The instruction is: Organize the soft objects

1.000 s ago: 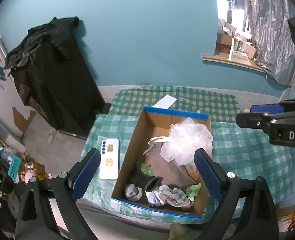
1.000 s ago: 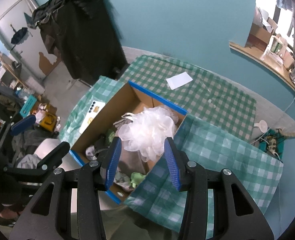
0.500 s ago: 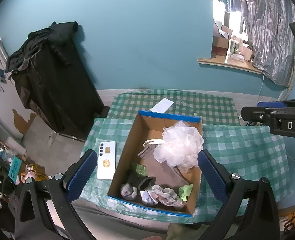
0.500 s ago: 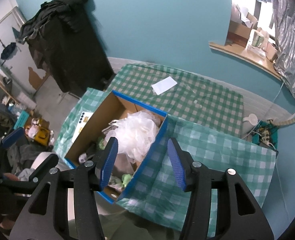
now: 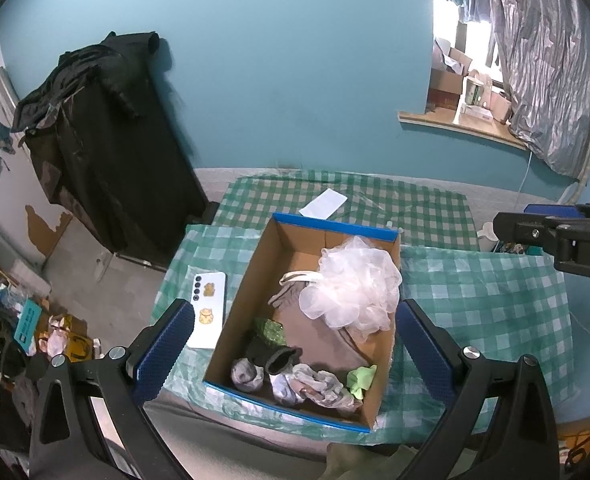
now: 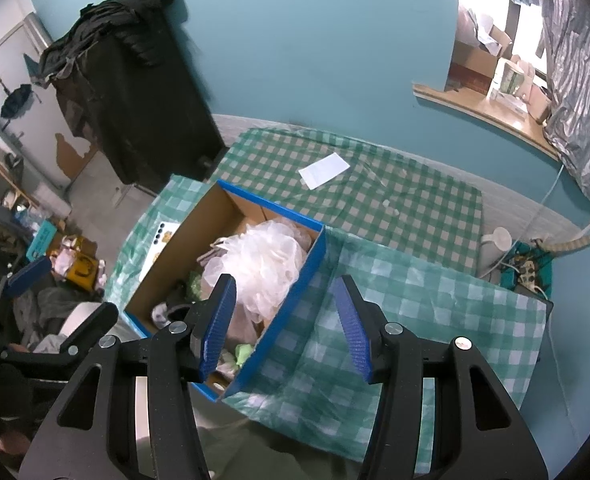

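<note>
A blue-edged cardboard box (image 5: pixel 337 227) (image 6: pixel 295 292) sits on the green checked tablecloth (image 5: pixel 483 300). Inside it lie a white mesh bath pouf (image 5: pixel 355 284) (image 6: pixel 259 264), a brown cloth (image 5: pixel 315 336), a dark sock (image 5: pixel 279 358), a green patterned piece (image 5: pixel 271 330), balled grey socks (image 5: pixel 295 384) and a light green cloth (image 5: pixel 361 376). My left gripper (image 5: pixel 295 344) is open and empty, held high above the box's near end. My right gripper (image 6: pixel 287 324) is open and empty, above the box's right wall.
A white phone (image 5: pixel 209 310) lies on the cloth left of the box. A white card (image 5: pixel 323 203) (image 6: pixel 324 170) lies beyond the box. A black draped cabinet (image 5: pixel 107 140) stands at the left. Clutter covers the floor (image 5: pixel 35 328) at the left. A windowsill (image 5: pixel 463 128) is at the back right.
Both grippers have risen and pulled back from the box, so it looks smaller. The right gripper has opened wider and shifted right, off the pouf.
</note>
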Tool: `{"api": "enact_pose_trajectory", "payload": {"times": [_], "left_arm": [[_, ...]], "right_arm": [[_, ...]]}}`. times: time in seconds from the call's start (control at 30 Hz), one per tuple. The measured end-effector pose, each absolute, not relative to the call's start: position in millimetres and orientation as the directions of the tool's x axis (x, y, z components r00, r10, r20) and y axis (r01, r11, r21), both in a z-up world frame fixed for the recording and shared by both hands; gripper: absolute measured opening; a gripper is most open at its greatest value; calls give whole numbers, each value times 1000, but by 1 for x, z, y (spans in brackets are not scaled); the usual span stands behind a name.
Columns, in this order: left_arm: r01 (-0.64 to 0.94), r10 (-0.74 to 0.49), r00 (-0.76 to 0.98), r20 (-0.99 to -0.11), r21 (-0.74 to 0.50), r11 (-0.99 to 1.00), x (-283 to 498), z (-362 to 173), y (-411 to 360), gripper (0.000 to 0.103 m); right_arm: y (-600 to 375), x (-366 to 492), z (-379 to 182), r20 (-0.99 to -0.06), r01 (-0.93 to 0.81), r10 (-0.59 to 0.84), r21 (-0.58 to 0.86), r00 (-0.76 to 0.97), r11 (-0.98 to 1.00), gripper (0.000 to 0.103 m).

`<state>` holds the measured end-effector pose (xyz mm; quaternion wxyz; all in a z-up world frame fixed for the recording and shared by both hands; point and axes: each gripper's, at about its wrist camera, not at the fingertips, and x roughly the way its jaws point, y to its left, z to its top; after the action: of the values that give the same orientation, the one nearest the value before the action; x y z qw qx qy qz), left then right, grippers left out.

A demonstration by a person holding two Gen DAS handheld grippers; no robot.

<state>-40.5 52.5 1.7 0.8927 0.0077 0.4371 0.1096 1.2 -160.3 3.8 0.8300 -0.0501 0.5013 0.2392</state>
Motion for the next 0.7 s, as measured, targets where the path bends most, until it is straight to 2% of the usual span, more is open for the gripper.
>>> {"api": "enact_pose_trajectory", "payload": {"times": [0.7], "left_arm": [[-200, 205, 579, -789, 106, 974, -35, 0, 42, 101]], "right_arm": [[-162, 2, 4, -858, -448, 347, 158, 379, 880, 52]]}}
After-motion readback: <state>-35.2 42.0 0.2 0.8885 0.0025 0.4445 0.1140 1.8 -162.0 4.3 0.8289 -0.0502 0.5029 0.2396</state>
